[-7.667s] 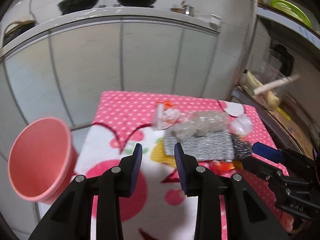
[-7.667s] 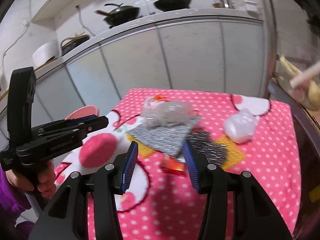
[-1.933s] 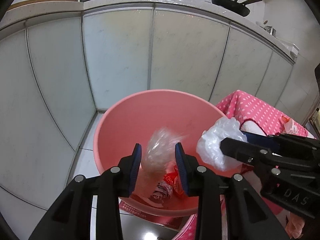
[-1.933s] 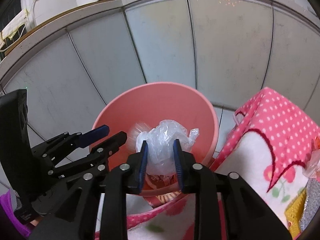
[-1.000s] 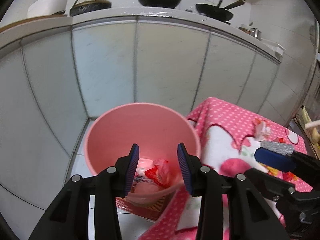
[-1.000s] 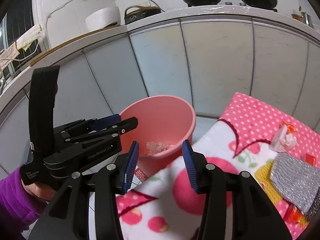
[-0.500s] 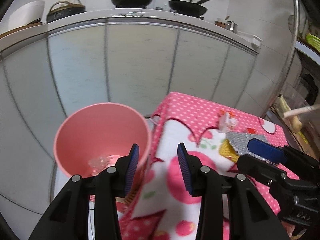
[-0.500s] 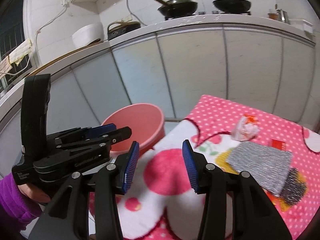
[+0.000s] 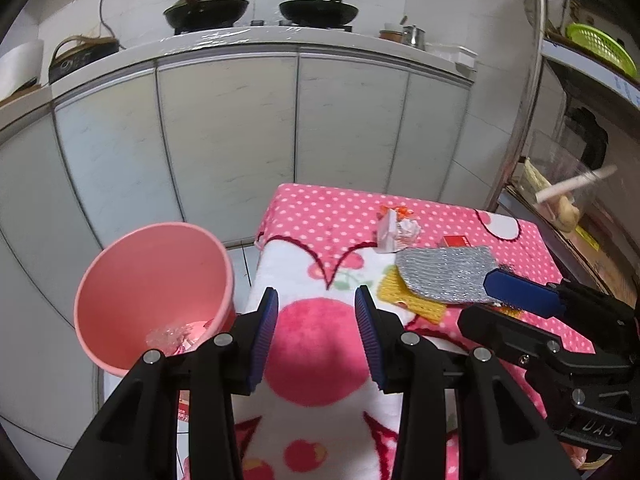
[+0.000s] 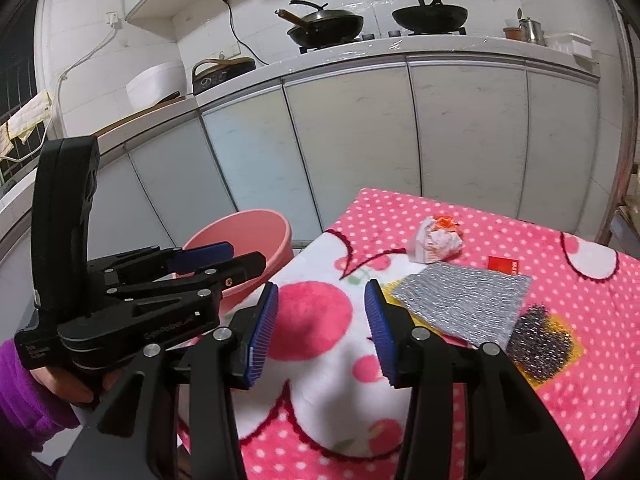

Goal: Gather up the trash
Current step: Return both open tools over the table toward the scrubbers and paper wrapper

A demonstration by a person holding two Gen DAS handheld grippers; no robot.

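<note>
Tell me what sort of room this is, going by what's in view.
Most likely a home kitchen: two woks sit on a stove atop a long counter with cabinet doors below, and a rice cooker stands further along it.

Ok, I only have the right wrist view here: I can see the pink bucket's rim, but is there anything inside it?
Observer: Yes. The left wrist view looks down into the pink bucket, and crumpled clear plastic lies at its bottom.
Operator: And are the left tongs empty? I see them only side-on.
Observer: Empty. The left tongs stand open, with only the blanket showing between them.
</note>
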